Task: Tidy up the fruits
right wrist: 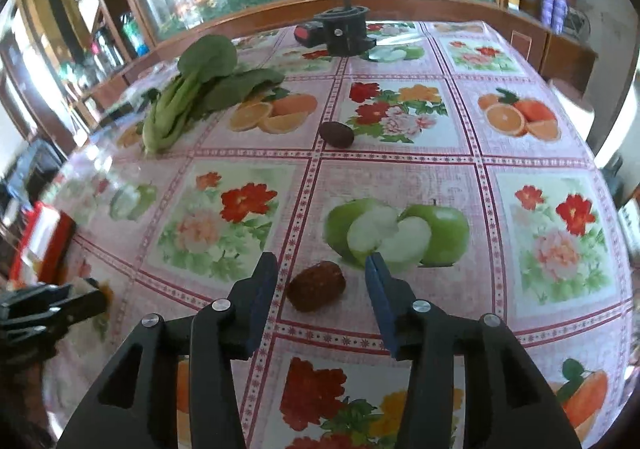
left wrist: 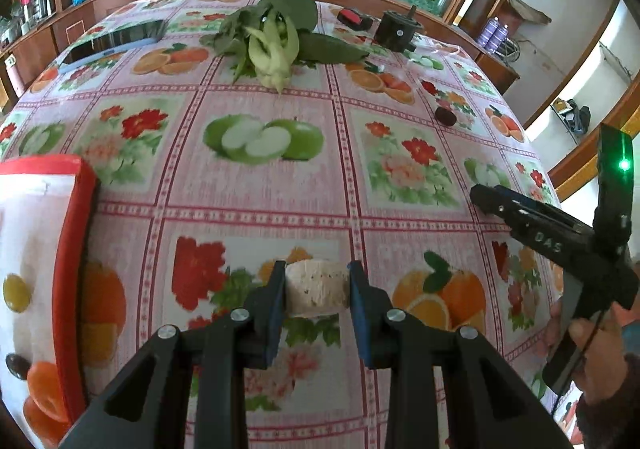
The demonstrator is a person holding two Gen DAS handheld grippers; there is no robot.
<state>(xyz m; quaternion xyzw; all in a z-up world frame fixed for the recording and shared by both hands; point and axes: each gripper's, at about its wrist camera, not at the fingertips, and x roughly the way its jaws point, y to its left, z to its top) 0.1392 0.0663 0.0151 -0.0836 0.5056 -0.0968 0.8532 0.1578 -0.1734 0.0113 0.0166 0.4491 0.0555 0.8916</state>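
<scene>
Floral tablecloth (left wrist: 256,193); left tongs (left wrist: 318,289) clamp pale speckled slice (left wrist: 316,291); right tongs (right wrist: 320,289) apart around brown date (right wrist: 316,285).

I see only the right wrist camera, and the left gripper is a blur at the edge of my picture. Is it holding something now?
Observer: Yes. The left gripper is shut on a pale speckled fruit piece.
Operator: The red tray is also blurred for me. Is anything in it?
Observer: The red tray has a white lining, and on it lie a yellow-green round fruit and a dark fruit.
Operator: Is the piece already over the tray?
Observer: No. In the left wrist view it is over the tablecloth, to the right of the tray's rim.
</scene>
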